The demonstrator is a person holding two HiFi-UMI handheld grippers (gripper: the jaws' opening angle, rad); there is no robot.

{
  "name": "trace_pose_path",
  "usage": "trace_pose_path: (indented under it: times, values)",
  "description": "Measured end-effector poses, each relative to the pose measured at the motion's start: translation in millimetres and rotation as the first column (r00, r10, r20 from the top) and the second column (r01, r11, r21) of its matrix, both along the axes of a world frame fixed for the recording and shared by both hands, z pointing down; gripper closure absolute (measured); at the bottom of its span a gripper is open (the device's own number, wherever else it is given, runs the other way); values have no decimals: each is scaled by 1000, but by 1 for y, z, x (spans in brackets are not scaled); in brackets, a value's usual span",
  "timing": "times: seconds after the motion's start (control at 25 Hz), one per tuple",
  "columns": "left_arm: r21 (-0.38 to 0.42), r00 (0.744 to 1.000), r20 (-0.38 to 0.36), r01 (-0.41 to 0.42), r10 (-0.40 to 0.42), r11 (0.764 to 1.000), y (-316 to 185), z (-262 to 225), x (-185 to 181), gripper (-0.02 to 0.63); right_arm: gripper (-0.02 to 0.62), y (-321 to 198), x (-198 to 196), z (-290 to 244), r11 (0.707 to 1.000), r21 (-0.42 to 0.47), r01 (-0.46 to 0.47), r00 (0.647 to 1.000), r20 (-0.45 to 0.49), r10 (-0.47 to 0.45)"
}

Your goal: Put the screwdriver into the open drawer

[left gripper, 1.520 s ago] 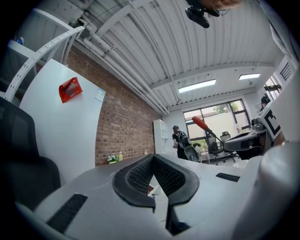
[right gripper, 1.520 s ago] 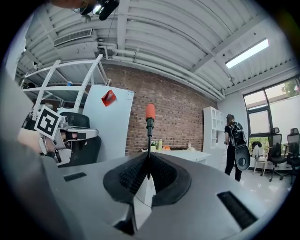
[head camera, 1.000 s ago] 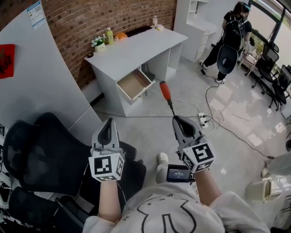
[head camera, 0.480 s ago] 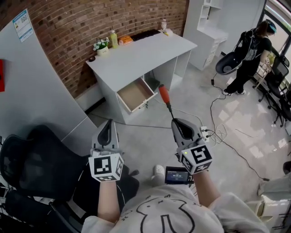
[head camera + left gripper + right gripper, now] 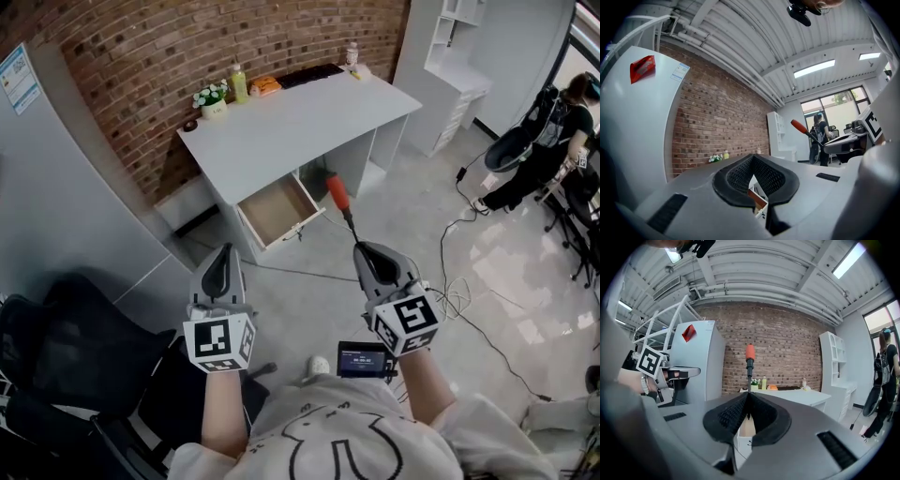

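Orange-red at the handle and dark along the shaft, the screwdriver (image 5: 342, 207) is pinched by the right claw (image 5: 362, 247) low on its metal shaft. The handle points forward and up, away from the person. In the right gripper view the ribbed pads (image 5: 732, 414) close on the thin shaft at their very tips, and the rest of the tool (image 5: 749, 363) rises free above them. It hangs in the air over the grey floor (image 5: 309, 300), short of the open drawer (image 5: 277, 208).

The drawer is pulled out from under the white desk (image 5: 291, 117), and its wooden bottom shows bare. That probably explains the hold: with the handle leading, the long end can go over the drawer's front first, and the claw need only let go once it is above the bottom.

The left claw (image 5: 224, 251) is pressed together on nothing. Its own view shows the pads (image 5: 739, 174) meeting, with only the drawer seen far off below them. It is held level beside the right one, apart from it. Since the drawer is already open, it seems to have no job here.

One risk, as I judge it, is that a round, thin shaft held at one point may swing under the weight of the handle.
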State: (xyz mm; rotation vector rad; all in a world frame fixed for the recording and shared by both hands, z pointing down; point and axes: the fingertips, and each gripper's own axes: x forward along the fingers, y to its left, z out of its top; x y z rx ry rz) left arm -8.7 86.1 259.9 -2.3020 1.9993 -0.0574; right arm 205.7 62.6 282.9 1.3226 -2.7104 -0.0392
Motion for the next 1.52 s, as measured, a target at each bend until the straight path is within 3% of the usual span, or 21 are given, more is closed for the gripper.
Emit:
trace_pose_path:
  times: [0.68,1.12,1.52]
  values:
    - [-40,999,-9,47,-47,998,-75,21,-9,594,571,-87,2,23,998,-52,17,1000,25,-16]
    - [-38,997,-34,68,-69,997,-178,25,-39,594,571,-196,-27,19,998,-49,35,999,17,-34]
    - [-37,990,-20,136,-137,990,-255,23,-96,595,571,-287,-80,25,993,-77,87,996,23,-85]
